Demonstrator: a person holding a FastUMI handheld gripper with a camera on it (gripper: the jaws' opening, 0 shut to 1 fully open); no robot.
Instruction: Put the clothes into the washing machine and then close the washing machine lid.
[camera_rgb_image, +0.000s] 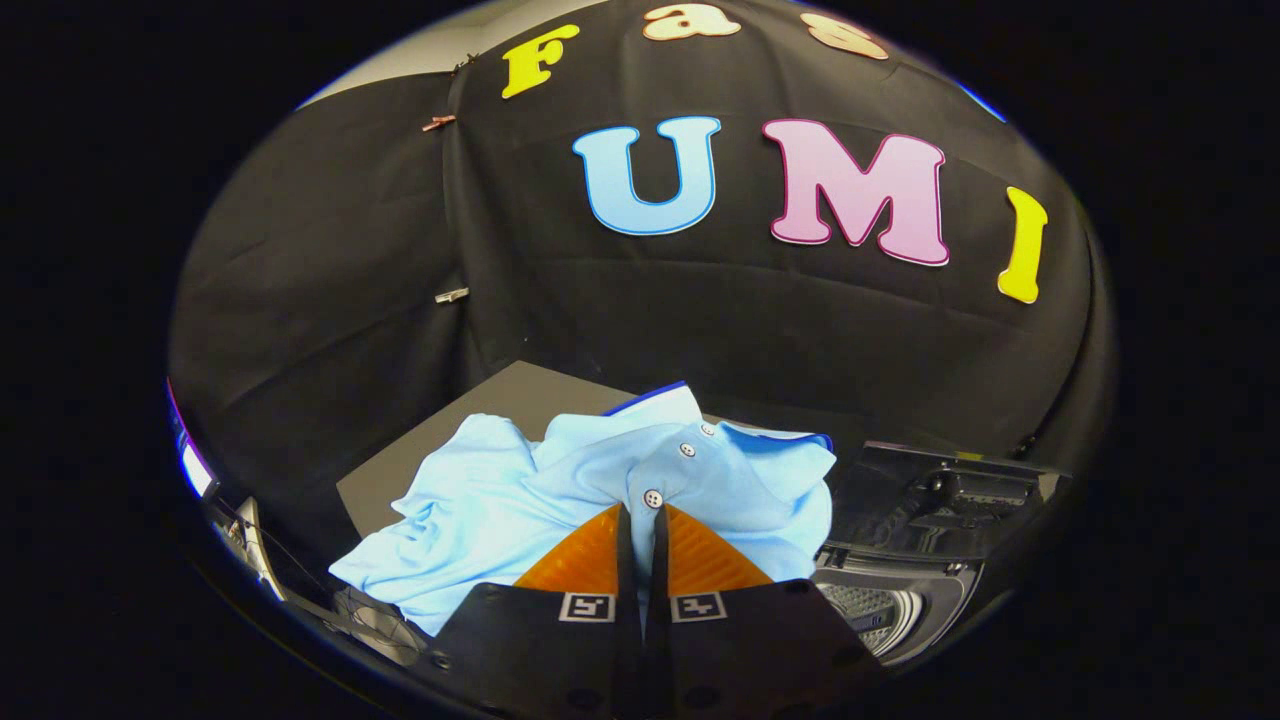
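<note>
A light blue polo shirt (560, 490) with white buttons and a dark blue collar edge lies bunched on a dark flat surface (500, 410). My gripper (641, 508) has its fingers pressed together at the shirt's button placket, pinching a fold of the cloth right at their tips. To the right of the fingers and lower down, the washing machine's drum opening (885, 605) shows its perforated metal wall. The dark lid (950, 500) stands raised behind the opening. One side of the shirt hangs close to the machine's rim.
Black cloth walls close off the booth behind and to the left. A sleeve of the shirt (400, 570) spreads left of the fingers, over a dark object with a round grille (375, 625).
</note>
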